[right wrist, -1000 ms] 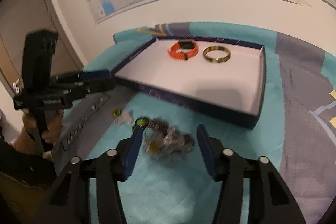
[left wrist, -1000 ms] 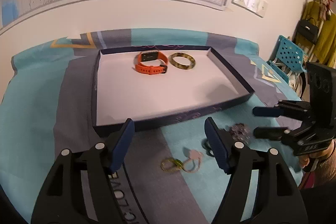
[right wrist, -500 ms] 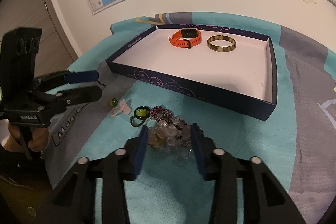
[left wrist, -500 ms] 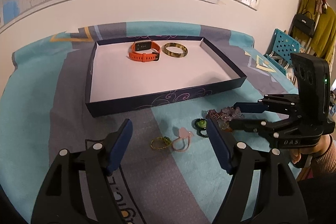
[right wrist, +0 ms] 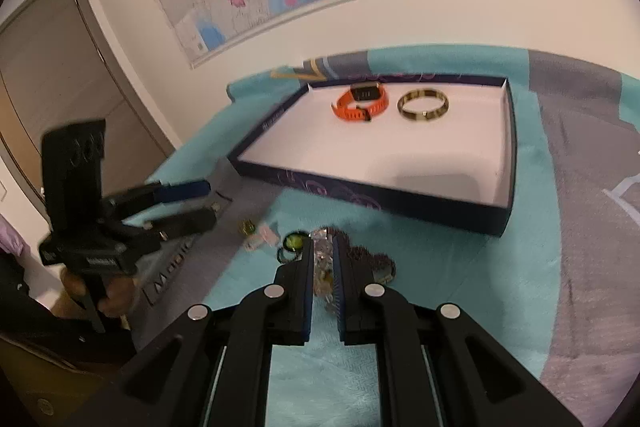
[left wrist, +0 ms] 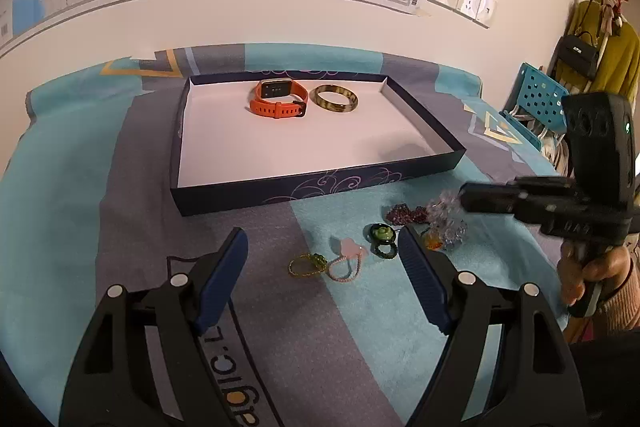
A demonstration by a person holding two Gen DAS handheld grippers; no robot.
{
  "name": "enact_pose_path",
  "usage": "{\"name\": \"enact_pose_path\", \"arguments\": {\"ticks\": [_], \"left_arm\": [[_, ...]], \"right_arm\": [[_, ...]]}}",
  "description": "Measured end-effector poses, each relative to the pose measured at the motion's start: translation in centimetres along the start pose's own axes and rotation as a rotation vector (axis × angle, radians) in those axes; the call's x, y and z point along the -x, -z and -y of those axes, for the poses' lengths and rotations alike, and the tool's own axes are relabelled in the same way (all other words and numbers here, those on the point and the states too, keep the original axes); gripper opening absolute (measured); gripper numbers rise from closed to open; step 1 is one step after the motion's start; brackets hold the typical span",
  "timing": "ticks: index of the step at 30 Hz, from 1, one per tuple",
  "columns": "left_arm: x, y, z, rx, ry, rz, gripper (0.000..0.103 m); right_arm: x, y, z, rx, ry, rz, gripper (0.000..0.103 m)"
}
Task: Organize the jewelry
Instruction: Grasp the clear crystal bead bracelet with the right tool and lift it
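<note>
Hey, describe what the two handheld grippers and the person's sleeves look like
Both grippers are matte black plastic frames with round silver bolts and ribbed blue finger pads. The left gripper and right gripper look identical. Seen from the left wrist view, the right one carries a tall black block with a small green light and white lettering. A pinkish knit sleeve cuff shows.

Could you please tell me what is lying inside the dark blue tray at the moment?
Inside the tray: an orange watch and a tortoiseshell bangle, side by side near its far wall. Nothing in it is covered.
</note>
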State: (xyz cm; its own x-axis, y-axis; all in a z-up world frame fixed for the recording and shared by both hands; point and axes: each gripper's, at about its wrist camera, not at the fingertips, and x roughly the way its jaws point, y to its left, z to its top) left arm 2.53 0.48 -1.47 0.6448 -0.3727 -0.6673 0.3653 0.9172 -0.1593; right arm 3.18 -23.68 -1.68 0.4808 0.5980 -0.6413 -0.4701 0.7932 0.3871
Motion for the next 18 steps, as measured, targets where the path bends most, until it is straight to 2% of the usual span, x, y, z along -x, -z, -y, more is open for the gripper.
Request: {"name": "enact_pose_path", "arguments": {"ticks": [18], "left_arm": [[0.0, 2.0, 1.4, -0.072, 0.042, -0.037, 0.075]], "right_arm": [[4.4, -0.7, -1.3, -0.008, -0.097, 0.081, 0.008]]}}
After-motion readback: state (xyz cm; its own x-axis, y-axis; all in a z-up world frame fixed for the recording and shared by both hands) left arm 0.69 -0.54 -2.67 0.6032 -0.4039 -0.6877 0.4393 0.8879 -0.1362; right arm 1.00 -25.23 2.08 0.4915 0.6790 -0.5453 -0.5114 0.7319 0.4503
